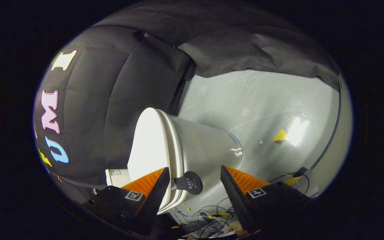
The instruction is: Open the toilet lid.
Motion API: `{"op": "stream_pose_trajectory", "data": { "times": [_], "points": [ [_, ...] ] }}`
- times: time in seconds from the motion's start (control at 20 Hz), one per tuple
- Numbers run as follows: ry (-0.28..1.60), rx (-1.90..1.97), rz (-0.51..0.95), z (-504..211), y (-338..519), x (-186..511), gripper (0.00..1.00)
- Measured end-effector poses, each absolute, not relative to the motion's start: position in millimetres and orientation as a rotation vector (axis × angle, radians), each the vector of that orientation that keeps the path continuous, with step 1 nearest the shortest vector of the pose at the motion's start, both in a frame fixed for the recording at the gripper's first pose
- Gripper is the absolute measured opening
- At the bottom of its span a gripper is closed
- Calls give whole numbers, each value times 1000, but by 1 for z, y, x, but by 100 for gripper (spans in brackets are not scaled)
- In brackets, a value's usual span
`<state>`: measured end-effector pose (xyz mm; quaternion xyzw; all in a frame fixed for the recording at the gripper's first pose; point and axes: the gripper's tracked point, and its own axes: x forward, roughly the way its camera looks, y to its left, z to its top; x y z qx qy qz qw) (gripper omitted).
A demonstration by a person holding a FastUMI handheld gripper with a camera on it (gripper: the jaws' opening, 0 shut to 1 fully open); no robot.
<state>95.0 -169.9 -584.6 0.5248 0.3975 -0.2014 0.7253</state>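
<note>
One toilet [192, 146], carrying one lid [147, 140] and one dark round tab [189, 182] at six o'clock of the bowl; one gripper [195, 186] with two fingers, spread apart; one yellow floor marker [280, 136] at three o'clock; one cable tangle [212, 220].

dim booth, hard glare patch on glossy grey floor [295, 130] at 3 o'clock, toilet lid [147, 143] blown bright, strong fisheye bending at edges, fingers wide apart, shadowed

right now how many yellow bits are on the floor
3 that I can make out: a yellow tag beyond the toilet, a yellow strip by the cables, a yellow speck under the open gripper. More may be hidden.
</note>
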Motion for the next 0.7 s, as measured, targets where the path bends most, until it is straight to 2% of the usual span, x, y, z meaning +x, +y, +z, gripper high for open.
{"op": "stream_pose_trajectory", "data": {
  "times": [0.15, 0.3, 0.45, 0.5, 0.55, 0.7],
  "points": [
    [901, 1215, -441, -596, -161, 94, 96],
    [882, 1267, -406, -596, -154, 101, 73],
    [873, 1339, -397, -598, -152, 101, 39],
    [835, 1392, -385, -613, -146, 122, 38],
    [854, 1394, -371, -594, -148, 104, 24],
    [849, 1357, -364, -592, -151, 103, 24]
  ]
}}
